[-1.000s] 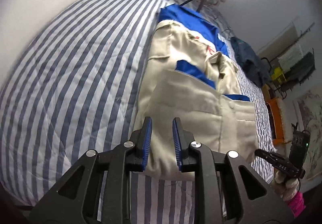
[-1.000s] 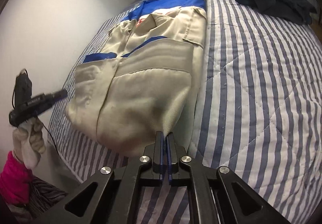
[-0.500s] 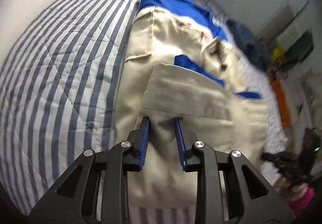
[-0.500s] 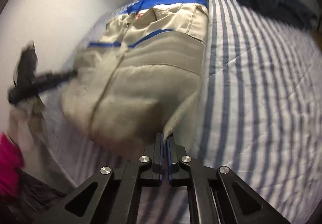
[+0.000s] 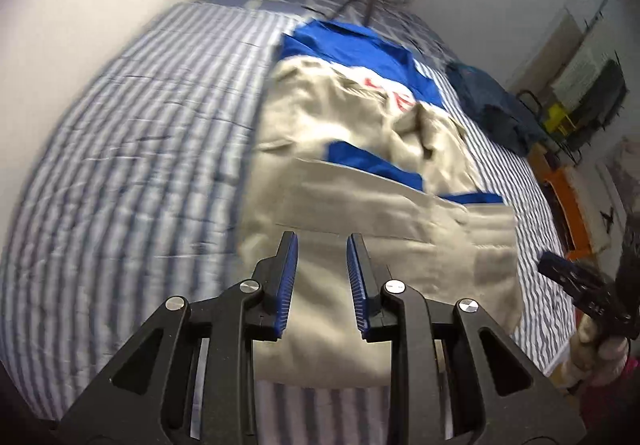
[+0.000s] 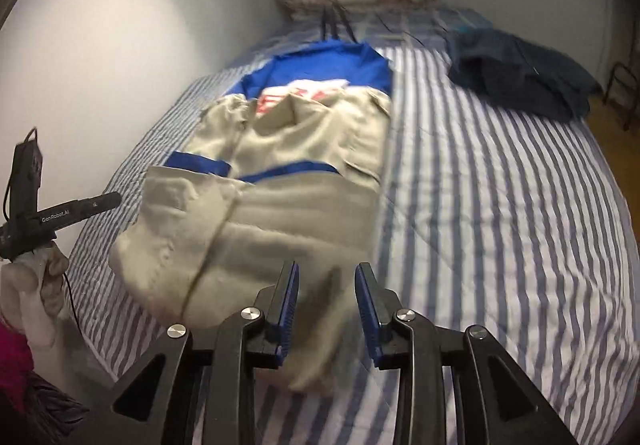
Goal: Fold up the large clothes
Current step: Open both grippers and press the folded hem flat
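Fingers point(image 6: 326, 299) just opened, apart above jacket point(image 6: 280, 213) hem (left gripper point(image 5: 322, 281) likewise apart).

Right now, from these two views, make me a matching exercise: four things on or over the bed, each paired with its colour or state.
Things:
1. jacket
2. dark clothes
3. quilt
4. right tongs

States:
A. blue and white stripes
B. open, jaws apart over the jacket's near edge
C. beige with blue bands, hem folded up
D. navy heap at the bed's far right corner

Pairs: 1-C, 2-D, 3-A, 4-B
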Available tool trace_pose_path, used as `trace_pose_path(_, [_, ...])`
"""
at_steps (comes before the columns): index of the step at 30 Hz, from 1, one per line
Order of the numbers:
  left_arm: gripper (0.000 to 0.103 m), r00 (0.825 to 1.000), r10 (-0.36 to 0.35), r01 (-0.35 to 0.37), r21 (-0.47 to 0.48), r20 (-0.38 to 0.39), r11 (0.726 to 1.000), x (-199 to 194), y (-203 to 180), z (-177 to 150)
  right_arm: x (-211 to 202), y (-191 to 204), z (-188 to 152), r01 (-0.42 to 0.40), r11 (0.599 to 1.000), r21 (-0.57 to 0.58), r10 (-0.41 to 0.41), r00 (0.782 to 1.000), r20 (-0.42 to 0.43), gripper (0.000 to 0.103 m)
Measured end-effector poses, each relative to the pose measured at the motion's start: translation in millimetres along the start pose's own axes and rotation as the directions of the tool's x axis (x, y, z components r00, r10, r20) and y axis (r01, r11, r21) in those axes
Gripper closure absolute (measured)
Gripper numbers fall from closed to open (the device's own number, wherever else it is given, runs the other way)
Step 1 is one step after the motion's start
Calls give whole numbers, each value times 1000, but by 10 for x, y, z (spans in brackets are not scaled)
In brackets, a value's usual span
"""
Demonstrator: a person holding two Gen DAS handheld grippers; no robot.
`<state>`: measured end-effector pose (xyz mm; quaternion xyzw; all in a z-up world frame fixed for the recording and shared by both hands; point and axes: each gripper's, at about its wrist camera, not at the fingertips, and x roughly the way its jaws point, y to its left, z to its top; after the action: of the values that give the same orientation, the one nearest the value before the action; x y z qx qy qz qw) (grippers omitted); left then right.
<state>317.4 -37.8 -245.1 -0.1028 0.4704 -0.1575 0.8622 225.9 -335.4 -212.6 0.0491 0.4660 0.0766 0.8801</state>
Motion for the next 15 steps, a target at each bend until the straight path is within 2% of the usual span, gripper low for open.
trace_pose_path(4, [79,1000,24,-24,19,-13,1000,163,-130,15,208,267,95,-4,996,-90,3,1000,-13,72])
trace_pose_path(6, [79,996,87,-86,25,-34,996,303,-109,19,337,356,148,26,992,-122,-27,1000,-12,72])
trace_pose_path(8, [79,986,137,-136,21,-94,991,492,-20,-25,458,355,190,42,992,-117,-44,999,-17,72])
trace_pose_path(10, [78,987,124,-124,4,-106,992,591,46,-82,574,328,218,36,995,-95,-39,999,-30,71])
trace_pose_path(12, [78,987,134,-131,32,-88,991,623,29,-112,724,342,214,44,994,-105,-50,997,-63,71])
trace_pose_path(14, [78,986,137,-134,30,-91,990,630,26,-107,948,419,166,71,981,-180,-93,988,-120,70])
trace_pose_path(15, [78,987,130,-129,18,-93,991,625,38,-101,977,454,154,87,974,-208,-112,988,-111,70])
